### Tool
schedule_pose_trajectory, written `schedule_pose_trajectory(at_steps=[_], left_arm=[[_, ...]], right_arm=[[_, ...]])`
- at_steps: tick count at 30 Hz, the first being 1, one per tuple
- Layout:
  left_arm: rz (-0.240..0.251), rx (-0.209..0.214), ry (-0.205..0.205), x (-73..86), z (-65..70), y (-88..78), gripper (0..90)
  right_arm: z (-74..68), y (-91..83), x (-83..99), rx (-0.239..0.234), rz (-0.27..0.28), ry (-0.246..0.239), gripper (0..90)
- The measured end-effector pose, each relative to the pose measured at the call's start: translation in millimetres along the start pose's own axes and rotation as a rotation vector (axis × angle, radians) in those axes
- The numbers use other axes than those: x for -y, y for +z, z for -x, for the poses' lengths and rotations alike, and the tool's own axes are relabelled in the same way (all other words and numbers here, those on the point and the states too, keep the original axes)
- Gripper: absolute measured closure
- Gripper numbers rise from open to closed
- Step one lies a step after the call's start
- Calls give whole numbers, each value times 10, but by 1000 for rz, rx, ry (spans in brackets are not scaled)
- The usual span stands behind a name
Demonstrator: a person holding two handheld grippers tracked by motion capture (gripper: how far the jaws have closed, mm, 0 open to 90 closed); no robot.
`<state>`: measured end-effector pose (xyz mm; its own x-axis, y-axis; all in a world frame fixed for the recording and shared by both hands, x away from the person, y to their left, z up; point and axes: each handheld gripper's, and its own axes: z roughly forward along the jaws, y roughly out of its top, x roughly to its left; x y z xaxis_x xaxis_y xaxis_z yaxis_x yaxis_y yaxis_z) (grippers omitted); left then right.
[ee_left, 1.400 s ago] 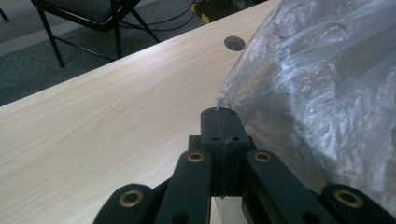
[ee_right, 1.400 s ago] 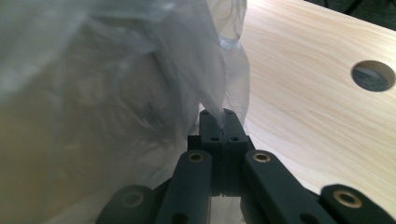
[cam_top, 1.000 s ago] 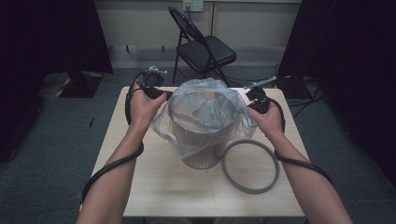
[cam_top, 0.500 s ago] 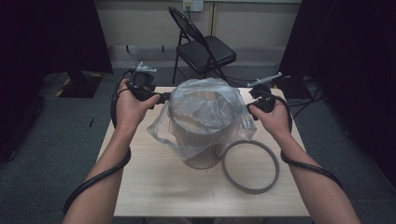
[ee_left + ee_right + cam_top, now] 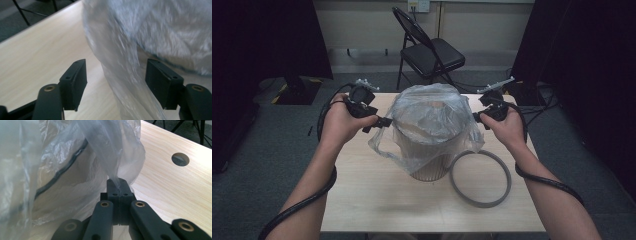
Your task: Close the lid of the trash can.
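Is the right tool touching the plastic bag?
Touching. The right gripper view shows the right tool with its jaws shut, pinching a twisted fold of the plastic bag between them.

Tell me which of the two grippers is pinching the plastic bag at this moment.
The right gripper: its jaws are shut on a twisted bit of the plastic bag. The left gripper has its jaws apart; the bag hangs loose between them.

A bare recording studio or lab: black curtains [image 5: 272,45] hang at nine and three o'clock, a folding chair [image 5: 432,52] stands at twelve, grey carpet [image 5: 257,165] surrounds one plain wooden table [image 5: 362,200].
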<state>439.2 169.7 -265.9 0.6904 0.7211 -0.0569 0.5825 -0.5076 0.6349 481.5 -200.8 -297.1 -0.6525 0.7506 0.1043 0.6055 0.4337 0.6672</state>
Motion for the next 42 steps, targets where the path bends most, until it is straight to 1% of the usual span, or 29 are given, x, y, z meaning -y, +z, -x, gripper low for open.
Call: schedule_pose_trajectory(at_steps=[2, 3, 4, 6, 7, 8, 9, 12, 14, 15, 16, 17, 19, 20, 21, 23, 25, 26, 27, 30, 31, 33, 34, 36, 37, 39, 40, 41, 42], left_arm=[[-24, 17, 3, 22, 13, 72, 459], [-32, 33, -7, 30, 14, 101, 506], [-31, 39, -13, 37, 7, 122, 572], [-42, 47, -15, 45, 0, 160, 640], [-41, 56, -23, 48, -9, 180, 708], [-34, 56, -38, 50, -7, 203, 723], [-44, 64, -38, 49, -10, 219, 777], [-26, 50, -64, 55, -31, 252, 871], [-3, 6, -65, 61, -61, 245, 892], [21, -10, -71, 65, -82, 237, 896], [51, -20, -84, 71, -104, 233, 898], [78, -12, -97, 72, -125, 231, 899], [115, -26, -84, 52, -129, 239, 899], [119, -35, -72, 37, -121, 254, 899], [122, -36, -63, 24, -116, 271, 896], [114, -29, -62, 12, -100, 307, 896], [98, -21, -65, 7, -100, 322, 899], [100, -17, -69, 8, -103, 322, 899], [99, -20, -72, 8, -99, 317, 900], [116, -40, -66, -2, -105, 298, 899], [119, -40, -67, -11, -116, 297, 899], [144, -41, -80, -30, -132, 308, 897], [146, -45, -76, -40, -143, 307, 897], [175, -52, -74, -60, -139, 315, 892], [178, -50, -80, -70, -133, 322, 891], [171, -65, -66, -90, -120, 357, 892], [157, -65, -62, -95, -124, 387, 896], [158, -57, -72, -95, -134, 419, 899], [151, -74, -76, -89, -153, 452, 900]], right_arm=[[-3, 13, 4, 3, -5, 4, 900], [-1, 18, 6, -1, -2, 7, 900], [3, 28, 7, -4, -1, 4, 900], [8, 42, 9, -4, -4, 7, 900], [15, 49, 11, -7, -2, 7, 900], [18, 57, 13, -3, -6, 9, 900], [21, 66, 14, -3, -6, 12, 900], [45, 96, 25, 5, -1, 21, 900], [74, 126, 40, 14, -7, 36, 900], [93, 147, 51, 20, -11, 49, 900], [126, 177, 64, 19, -8, 55, 900], [153, 205, 78, 6, -3, 75, 900], [199, 270, 91, -10, 15, 103, 900], [215, 313, 92, -26, 14, 113, 900], [221, 354, 92, -24, 9, 113, 900], [221, 417, 98, -41, 8, 117, 900], [206, 413, 99, -31, 12, 102, 900], [209, 402, 101, -33, 9, 100, 900], [217, 386, 103, -21, 6, 94, 900], [272, 363, 93, -5, 3, 94, 900], [288, 370, 84, -1, 8, 98, 900], [304, 411, 63, -5, 8, 108, 900], [308, 439, 57, -5, 15, 112, 900], [319, 520, 62, -24, 11, 131, 900], [317, 567, 72, -28, 4, 131, 900], [317, 659, 103, -55, -3, 143, 900], [312, 689, 116, -68, -4, 146, 900], [305, 701, 123, -74, 5, 152, 900], [300, 699, 122, -86, 7, 160, 900]])
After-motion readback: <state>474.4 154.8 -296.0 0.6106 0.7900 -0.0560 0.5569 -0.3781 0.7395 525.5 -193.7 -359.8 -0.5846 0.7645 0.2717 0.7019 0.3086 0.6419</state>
